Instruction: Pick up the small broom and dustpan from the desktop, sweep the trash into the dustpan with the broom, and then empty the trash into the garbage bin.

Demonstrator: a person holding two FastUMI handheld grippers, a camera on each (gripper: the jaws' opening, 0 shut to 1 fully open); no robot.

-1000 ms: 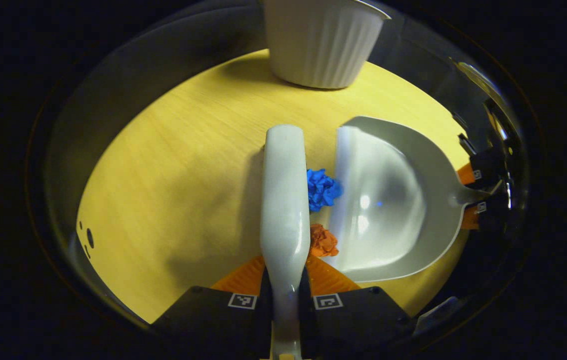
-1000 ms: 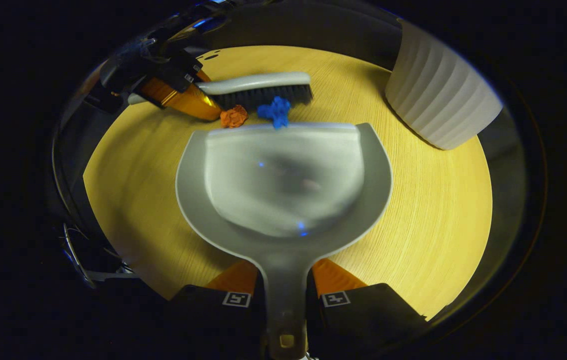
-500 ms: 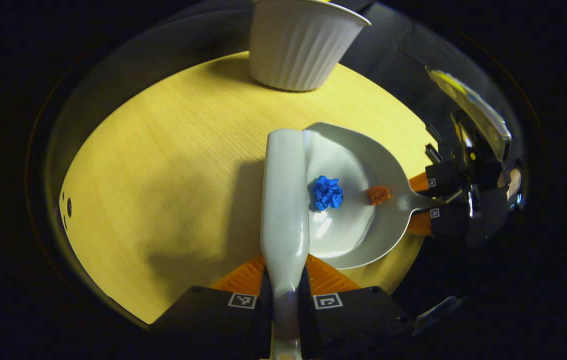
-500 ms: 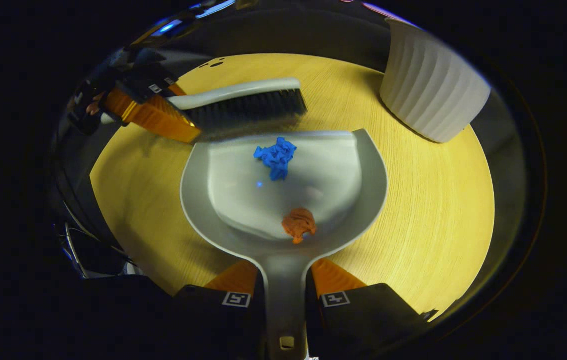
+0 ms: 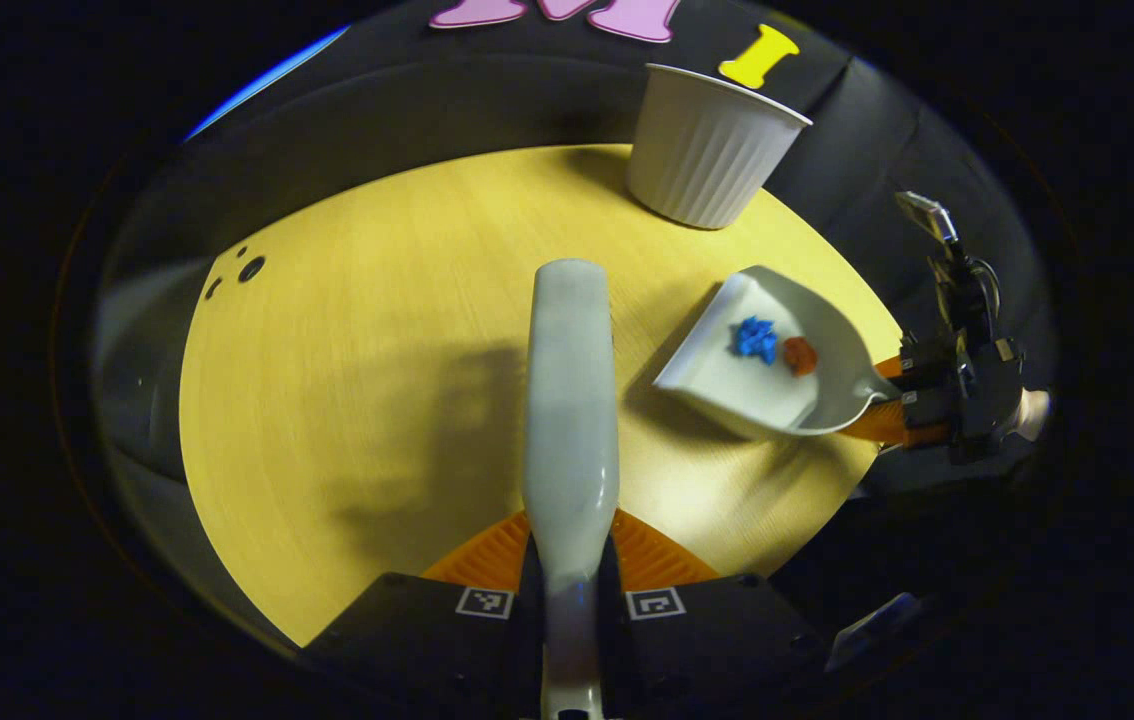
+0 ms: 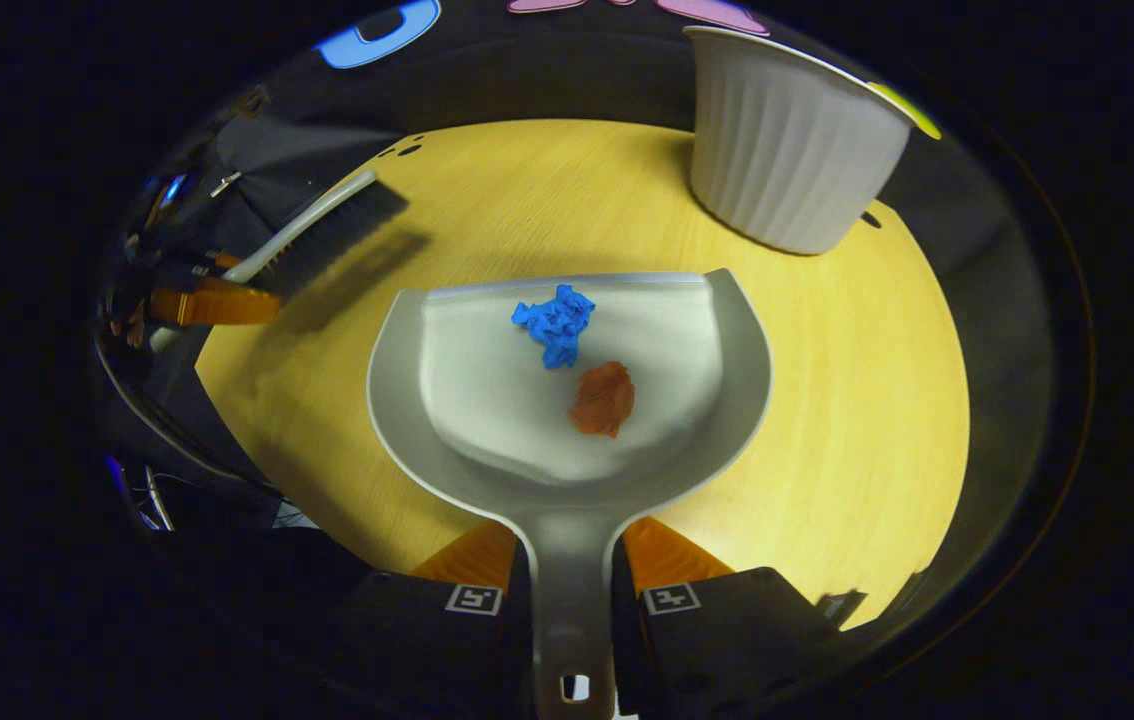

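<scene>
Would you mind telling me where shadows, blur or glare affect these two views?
Left gripper view: the broom throws a broad soft shadow left across the desktop, whose grain looks smeared; a glossy highlight marks its handle. Right gripper view: the broom is blurred, the dustpan sharp.

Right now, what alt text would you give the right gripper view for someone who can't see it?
A grey dustpan, its handle clamped between the right gripper fingers, carries a blue paper wad and an orange paper wad above a round wooden table. A ribbed white bin stands beyond; the broom sits far left.
</scene>
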